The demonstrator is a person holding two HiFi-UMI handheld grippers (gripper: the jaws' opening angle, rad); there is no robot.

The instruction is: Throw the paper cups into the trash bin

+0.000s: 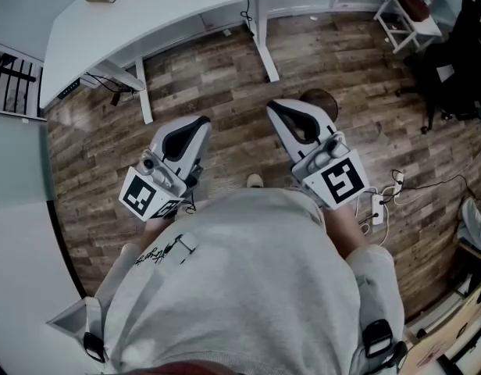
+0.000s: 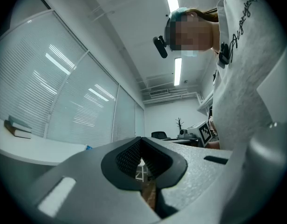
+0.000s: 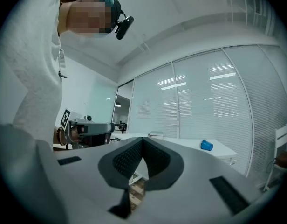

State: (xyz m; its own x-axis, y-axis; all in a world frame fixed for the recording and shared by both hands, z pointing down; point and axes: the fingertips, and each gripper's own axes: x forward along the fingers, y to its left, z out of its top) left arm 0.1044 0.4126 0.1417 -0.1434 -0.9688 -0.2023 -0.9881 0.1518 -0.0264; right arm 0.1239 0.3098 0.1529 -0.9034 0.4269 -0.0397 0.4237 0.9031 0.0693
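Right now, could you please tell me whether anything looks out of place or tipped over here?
A blue cup appears to lie on its side on the white desk, in the right gripper view. A white power strip and loose cables sprawl on the floor to the right of the person.

A person is wearing a loose light grey sweatshirt (image 1: 256, 287) with black script lettering (image 1: 158, 252) across the chest, and a small black camera (image 2: 160, 46) at the head. The left gripper (image 1: 195, 125) and right gripper (image 1: 281, 109) are showing white moulded shells, black ribbed pads (image 2: 127, 157) and black-and-white marker cubes (image 1: 147, 196).
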